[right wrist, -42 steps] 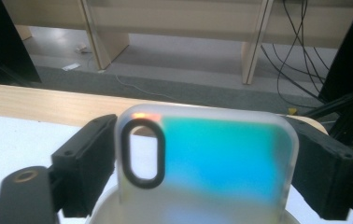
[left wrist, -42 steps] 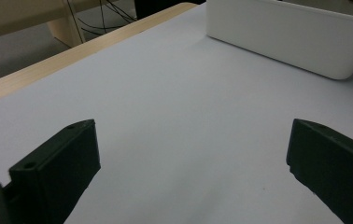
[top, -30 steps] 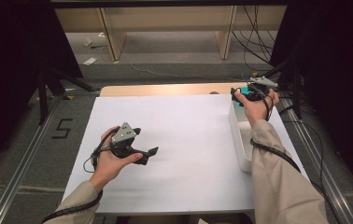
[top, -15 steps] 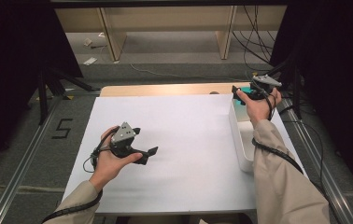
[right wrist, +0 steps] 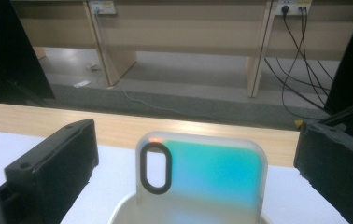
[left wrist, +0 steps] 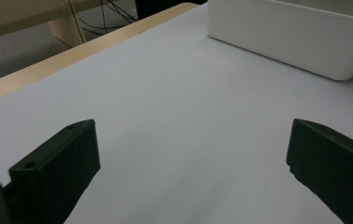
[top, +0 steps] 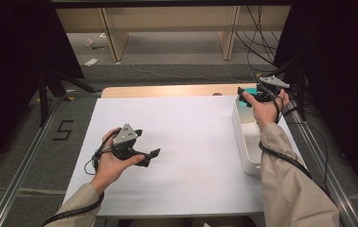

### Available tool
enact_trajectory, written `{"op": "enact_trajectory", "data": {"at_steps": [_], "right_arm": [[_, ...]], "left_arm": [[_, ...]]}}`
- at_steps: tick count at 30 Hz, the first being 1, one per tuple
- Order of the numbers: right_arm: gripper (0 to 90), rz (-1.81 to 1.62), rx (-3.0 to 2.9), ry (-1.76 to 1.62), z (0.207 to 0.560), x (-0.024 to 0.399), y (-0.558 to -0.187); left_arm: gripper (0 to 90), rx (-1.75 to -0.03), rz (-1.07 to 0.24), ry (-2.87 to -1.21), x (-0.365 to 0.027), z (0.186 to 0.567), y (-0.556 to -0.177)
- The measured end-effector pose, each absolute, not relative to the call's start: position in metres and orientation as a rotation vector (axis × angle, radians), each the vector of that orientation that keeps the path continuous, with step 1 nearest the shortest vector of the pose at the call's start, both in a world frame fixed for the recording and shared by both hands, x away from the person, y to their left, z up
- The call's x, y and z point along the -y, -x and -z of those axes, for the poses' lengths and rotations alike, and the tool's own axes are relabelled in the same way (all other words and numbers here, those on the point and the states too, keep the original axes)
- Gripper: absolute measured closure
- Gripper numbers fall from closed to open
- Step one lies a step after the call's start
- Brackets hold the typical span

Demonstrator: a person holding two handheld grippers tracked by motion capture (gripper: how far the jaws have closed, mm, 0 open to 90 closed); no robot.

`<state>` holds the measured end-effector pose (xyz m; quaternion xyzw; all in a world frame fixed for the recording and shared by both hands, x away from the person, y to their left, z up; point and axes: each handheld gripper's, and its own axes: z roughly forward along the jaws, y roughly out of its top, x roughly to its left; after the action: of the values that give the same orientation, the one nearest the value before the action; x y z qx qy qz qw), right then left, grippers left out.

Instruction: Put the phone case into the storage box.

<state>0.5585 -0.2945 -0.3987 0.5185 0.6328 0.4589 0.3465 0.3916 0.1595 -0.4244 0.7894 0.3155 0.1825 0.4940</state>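
A translucent phone case with a teal-to-green sheen and a black-ringed camera cutout stands upright at the far end of the white bin. In the high view the phone case shows as a teal patch by my right hand. My right gripper hangs just over that end of the bin. In its own view the right gripper is open, one jaw on each side of the case and apart from it. My left gripper hovers open over the white sheet; nothing lies between the left gripper jaws.
The bin lies along the sheet's right edge. A wooden table edge borders the sheet at the back. Beyond it are floor, desk legs and cables. Dark frames stand at both sides of the table.
My right hand has edged slightly away and to the right at the bin's far end. The left hand has stayed in place.
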Motion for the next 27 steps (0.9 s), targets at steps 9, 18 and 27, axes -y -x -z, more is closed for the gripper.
{"op": "enact_trajectory", "data": {"at_steps": [9, 18, 27], "right_arm": [[0.5, -1.191, -1.657, -1.326, 0.396, 0.295, -0.55], [1.5, -1.189, -1.666, -1.317, 0.397, 0.298, -0.54], [2.4, -1.197, -1.679, -1.31, 0.397, 0.3, -0.53]], "left_arm": [[1.9, -0.764, -0.443, -1.915, -0.159, 0.424, -0.391], [1.9, -0.768, -0.443, -1.913, -0.159, 0.424, -0.392], [1.9, -0.772, -0.442, -1.912, -0.16, 0.424, -0.392]]}}
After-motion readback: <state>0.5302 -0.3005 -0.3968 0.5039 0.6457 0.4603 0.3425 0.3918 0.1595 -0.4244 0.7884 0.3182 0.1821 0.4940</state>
